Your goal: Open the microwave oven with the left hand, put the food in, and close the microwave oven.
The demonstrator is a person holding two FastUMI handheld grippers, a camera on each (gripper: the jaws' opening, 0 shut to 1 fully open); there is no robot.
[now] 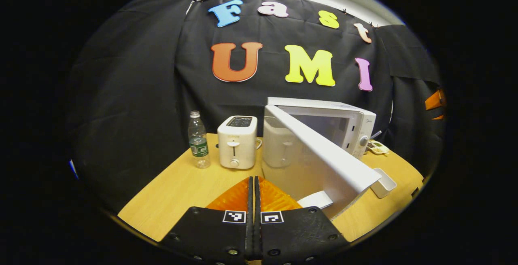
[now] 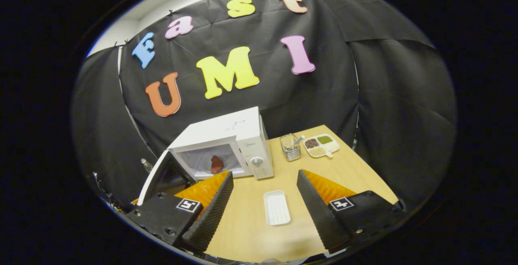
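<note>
**Now the food sits inside; the open door waits for the left gripper**

Just ahead of the left gripper (image 1: 253,194), whose fingers are pressed together with nothing between them, stands the microwave oven (image 1: 344,125) on a wooden table (image 1: 174,192). Its door (image 1: 319,155) is swung wide, so the long edge runs from the hinge at the far left toward the near right of the left gripper view, passing close beside the fingertips. The door lies slightly right of and in front of this gripper, near but not touching as far as can be told. By my reading, the left gripper is the nearer one to the door, and closing would call for a push on the door's outer face toward the oven.

From the right gripper view, the right gripper (image 2: 265,184) is spread wide and holds nothing. One piece of reddish-brown food (image 2: 217,164) rests inside the oven cavity. One empty white tray (image 2: 277,207) lies flat on the table between this gripper's fingers, its long axis pointing away from the camera.

Counted: one microwave oven, one toaster (image 1: 237,141), one water bottle (image 1: 198,139), one white tray, one wire holder (image 2: 290,147) and one divided dish (image 2: 321,145) of small items behind the oven's right side.
</note>
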